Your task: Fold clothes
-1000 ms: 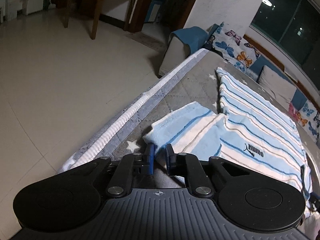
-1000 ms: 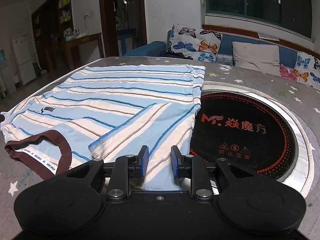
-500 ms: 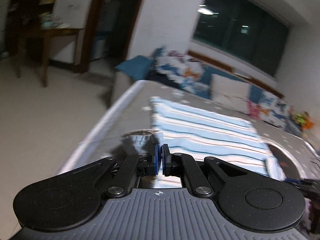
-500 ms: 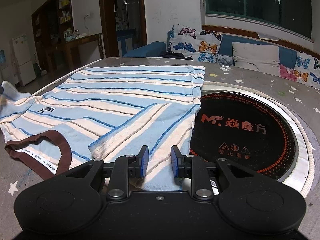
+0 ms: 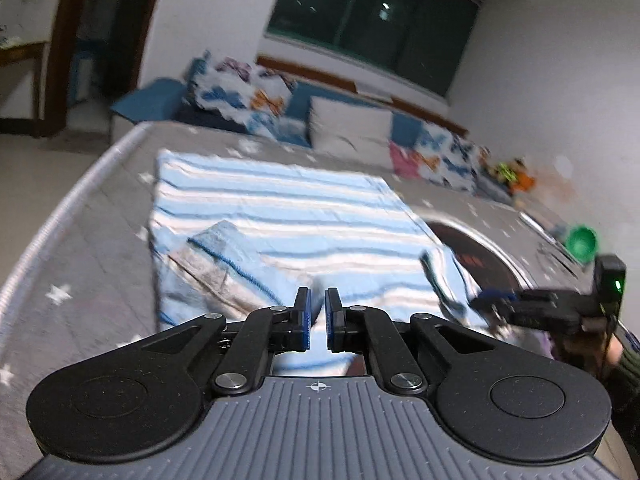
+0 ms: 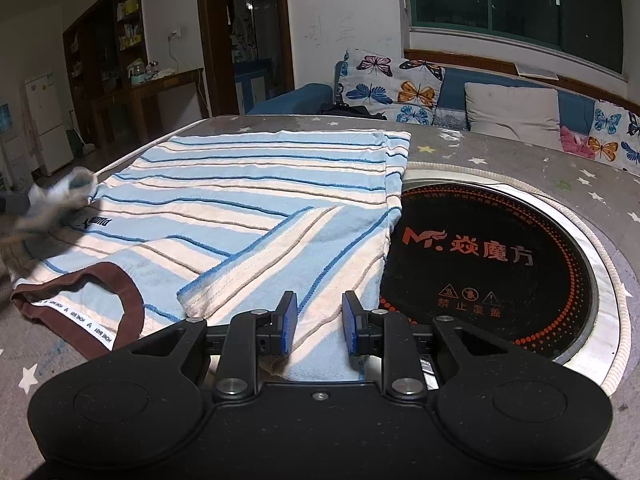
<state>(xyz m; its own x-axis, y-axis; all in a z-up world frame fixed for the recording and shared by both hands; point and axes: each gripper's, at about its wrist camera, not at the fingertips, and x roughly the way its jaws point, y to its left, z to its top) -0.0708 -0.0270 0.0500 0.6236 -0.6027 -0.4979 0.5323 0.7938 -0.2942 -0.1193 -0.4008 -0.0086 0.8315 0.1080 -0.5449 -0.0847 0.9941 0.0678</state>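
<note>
This is a lived-in home, a combined living and dining room at night. A sofa [image 6: 576,96] with butterfly-print cushions [image 6: 394,86] and a plain pillow [image 6: 514,110] runs under a dark window [image 6: 516,4] reflecting a ceiling lamp. A round table [image 6: 532,148] in a star-patterned cover carries a built-in hotplate [image 6: 486,268] (Chinese lettering on it). Beyond stand a wooden sideboard [image 6: 160,92], cluttered shelves [image 6: 124,36], a white fridge [image 6: 44,124] and a pale tiled floor [image 5: 52,160].
</note>
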